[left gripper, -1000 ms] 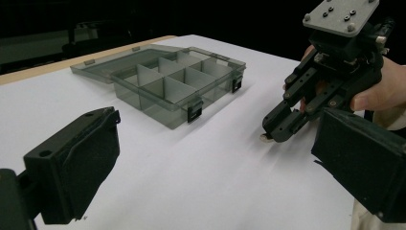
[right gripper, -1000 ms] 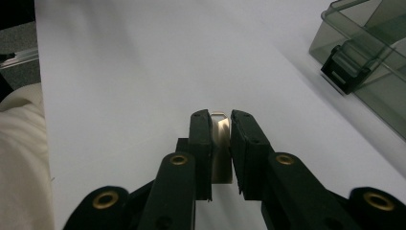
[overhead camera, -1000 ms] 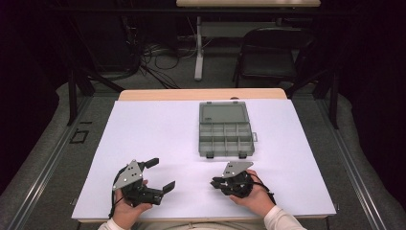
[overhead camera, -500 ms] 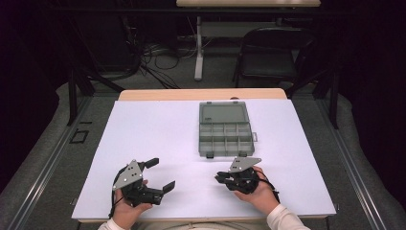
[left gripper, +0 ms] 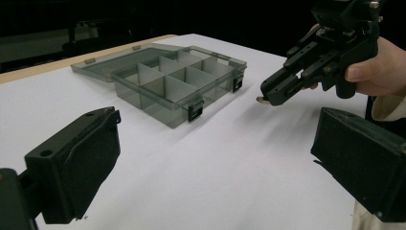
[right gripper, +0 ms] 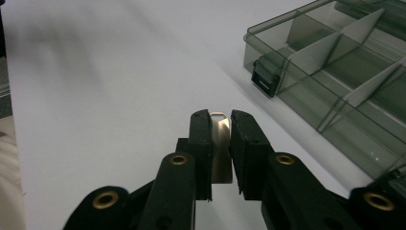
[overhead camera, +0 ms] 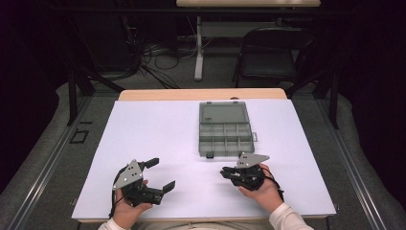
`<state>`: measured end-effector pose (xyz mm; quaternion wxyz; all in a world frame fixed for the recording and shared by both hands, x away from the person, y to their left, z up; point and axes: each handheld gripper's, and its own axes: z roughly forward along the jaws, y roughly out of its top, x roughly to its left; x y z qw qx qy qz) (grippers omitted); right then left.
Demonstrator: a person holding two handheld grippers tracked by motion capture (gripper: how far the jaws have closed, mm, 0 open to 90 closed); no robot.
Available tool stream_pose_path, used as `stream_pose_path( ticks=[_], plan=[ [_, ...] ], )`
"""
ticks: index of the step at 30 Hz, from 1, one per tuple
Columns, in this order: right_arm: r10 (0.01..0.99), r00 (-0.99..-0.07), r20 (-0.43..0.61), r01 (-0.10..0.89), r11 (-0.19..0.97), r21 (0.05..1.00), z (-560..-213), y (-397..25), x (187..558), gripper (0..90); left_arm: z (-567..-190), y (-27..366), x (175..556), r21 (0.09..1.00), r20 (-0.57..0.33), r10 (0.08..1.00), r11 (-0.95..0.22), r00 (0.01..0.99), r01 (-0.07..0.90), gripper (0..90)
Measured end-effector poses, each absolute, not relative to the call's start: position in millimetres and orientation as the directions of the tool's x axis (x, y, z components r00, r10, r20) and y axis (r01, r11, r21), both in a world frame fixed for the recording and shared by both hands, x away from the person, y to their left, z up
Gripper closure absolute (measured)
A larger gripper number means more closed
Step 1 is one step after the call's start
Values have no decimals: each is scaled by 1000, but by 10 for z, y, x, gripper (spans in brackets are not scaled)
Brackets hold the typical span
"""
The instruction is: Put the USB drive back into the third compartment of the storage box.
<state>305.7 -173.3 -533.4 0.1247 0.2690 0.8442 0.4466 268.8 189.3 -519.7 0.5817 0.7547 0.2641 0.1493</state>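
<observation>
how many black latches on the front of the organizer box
2 on the open organizer box: one latch at the front wall's left corner, one latch toward its right; another may hide behind the right tongs.

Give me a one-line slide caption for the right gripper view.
Right gripper shut on a thin metal piece above the white table, beside the open compartment box.
</observation>
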Motion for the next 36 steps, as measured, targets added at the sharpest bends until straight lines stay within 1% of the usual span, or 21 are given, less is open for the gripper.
stream_pose_path(
  ticks=[25, 36],
  plan=[
    [648, -761, 32, 365, 386, 847, -5223, -2041, 3131, 794, -5199, 1893, 2693, 957, -83, 573, -183, 815, 226, 26],
    [671, -741, 30, 360, 359, 861, -5144, -2148, 3160, 794, -5200, 1890, 2693, 956, -80, 570, -189, 818, 225, 26]
  ],
)
